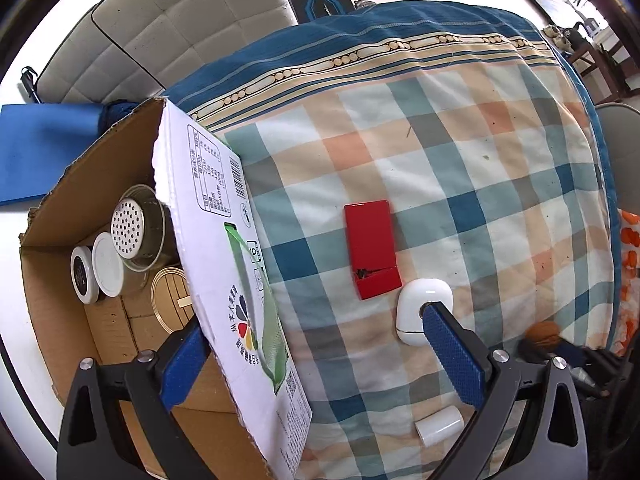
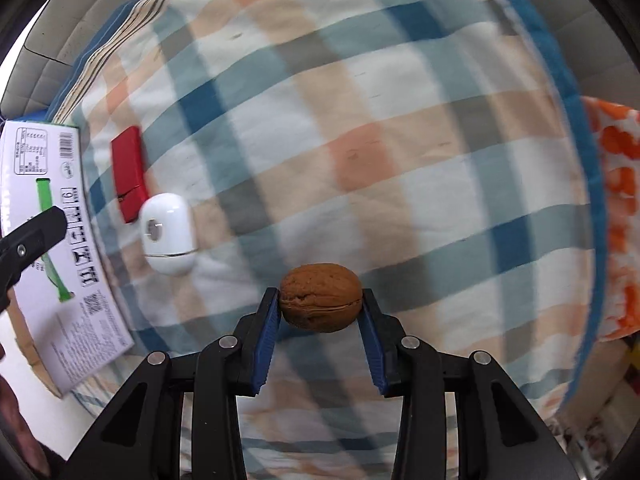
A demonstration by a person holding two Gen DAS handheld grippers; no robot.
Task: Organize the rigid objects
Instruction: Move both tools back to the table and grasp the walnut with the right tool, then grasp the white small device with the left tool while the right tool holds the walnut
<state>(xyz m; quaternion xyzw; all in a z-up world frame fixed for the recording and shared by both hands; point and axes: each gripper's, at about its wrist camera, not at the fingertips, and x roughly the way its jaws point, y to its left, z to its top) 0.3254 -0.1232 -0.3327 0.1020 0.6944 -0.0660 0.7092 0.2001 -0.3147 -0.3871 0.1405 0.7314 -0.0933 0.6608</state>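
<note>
Checked bedding in blue, peach and white fills both of my wrist views, with a quilted pale headboard [image 1: 168,20] behind it. Farthest left sits an open cardboard box [image 1: 72,200] whose white printed flap [image 1: 216,216] leans out over the quilt [image 1: 460,152]. Inside the box I see a glass cup holding a white perforated strainer [image 1: 129,227], a small dark jar with a white lid [image 1: 96,268], and a round gold-rimmed lid [image 1: 172,300] lying flat on the box floor.

My left gripper [image 1: 312,340] stands wide apart with nothing clamped — one blue pad hangs over the box, the other sits in front of a white rounded case [image 1: 416,308], and the flap edge runs between them. Just left of that case lies a red flat box [image 1: 372,248], the two nearly touching. Nearer my camera a small white cylinder [image 1: 439,426] lies on its side on the quilt.

Further right, my right gripper [image 2: 320,305] has closed on a brown walnut [image 2: 320,302] — both blue pads press its ends. An orange-and-white patterned cloth [image 2: 620,216] shows past the quilt's blue border at the far right.
</note>
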